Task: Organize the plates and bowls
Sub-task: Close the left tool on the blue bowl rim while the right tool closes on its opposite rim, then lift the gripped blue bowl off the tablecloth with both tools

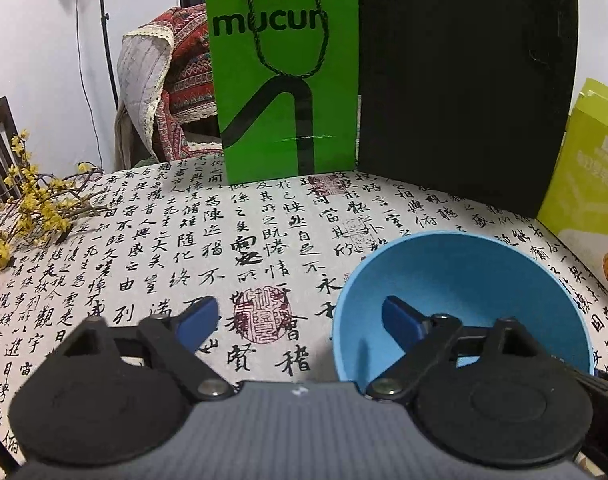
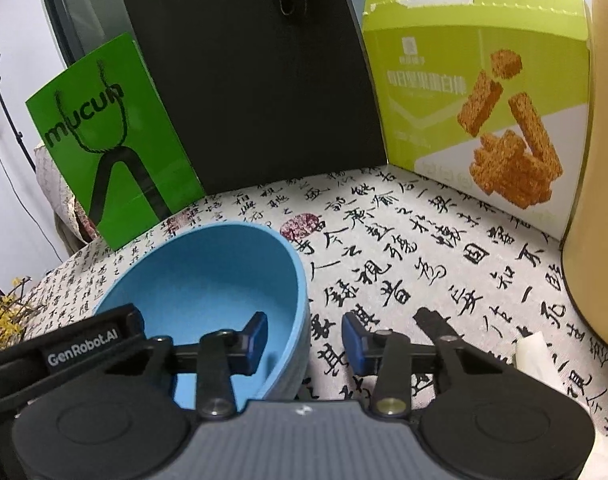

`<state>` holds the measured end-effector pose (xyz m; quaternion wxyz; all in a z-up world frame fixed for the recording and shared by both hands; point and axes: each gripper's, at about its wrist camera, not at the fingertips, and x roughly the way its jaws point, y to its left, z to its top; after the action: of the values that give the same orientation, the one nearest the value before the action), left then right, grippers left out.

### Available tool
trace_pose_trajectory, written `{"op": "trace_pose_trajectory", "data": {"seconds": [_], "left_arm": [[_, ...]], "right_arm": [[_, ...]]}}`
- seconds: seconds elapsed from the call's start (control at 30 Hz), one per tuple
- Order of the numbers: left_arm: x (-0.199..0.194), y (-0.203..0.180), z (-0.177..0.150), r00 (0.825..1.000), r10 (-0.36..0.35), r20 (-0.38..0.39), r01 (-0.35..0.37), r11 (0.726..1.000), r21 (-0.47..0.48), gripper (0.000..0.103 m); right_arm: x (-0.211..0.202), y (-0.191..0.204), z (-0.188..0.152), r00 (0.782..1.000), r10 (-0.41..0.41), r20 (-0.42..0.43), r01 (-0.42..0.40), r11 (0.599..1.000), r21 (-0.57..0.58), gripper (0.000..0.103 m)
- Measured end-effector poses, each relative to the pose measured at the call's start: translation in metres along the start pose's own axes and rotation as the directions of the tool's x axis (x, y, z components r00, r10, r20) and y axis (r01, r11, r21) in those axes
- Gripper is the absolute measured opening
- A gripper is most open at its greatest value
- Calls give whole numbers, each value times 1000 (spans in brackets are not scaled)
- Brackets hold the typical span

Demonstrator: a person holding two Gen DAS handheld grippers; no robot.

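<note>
Step in hand looks like the grab on the blue bowl [image 2: 208, 292], lower left of the right wrist view. The right gripper [image 2: 304, 340] straddles its near rim, one finger inside, one outside, w/ gaps visible, so not clamped yet. The left gripper [image 1: 300, 320] is spread wide, one finger in the bowl, holding nothing. Next: pinch rim, lift. Surface: calligraphy tablecloth [image 2: 444, 272]; green bag [image 1: 284, 80] & black bag [image 1: 464, 80] upper frame, snack box [image 2: 484, 100] at right.

Black grippers — blue fingers [image 1: 200, 320], silver screws, "GenRobot.AI" label.
</note>
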<state>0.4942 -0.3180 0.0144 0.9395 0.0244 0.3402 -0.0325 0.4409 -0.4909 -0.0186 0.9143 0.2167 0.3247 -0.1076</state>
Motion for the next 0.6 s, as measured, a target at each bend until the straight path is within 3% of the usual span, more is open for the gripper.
{"op": "trace_pose_trajectory", "data": {"seconds": [0.37,0.6], "left_arm": [[3,1,-2,999,-40,-18,40,999,-5,61],[-1,-4,-7,998,-62,-10,62,998,17,38]], "right_arm": [[6,-1,0,999,23,-22,-23,1000,15,14],[5,-2,0,999,33,-21,-32,999,25,11]]}}
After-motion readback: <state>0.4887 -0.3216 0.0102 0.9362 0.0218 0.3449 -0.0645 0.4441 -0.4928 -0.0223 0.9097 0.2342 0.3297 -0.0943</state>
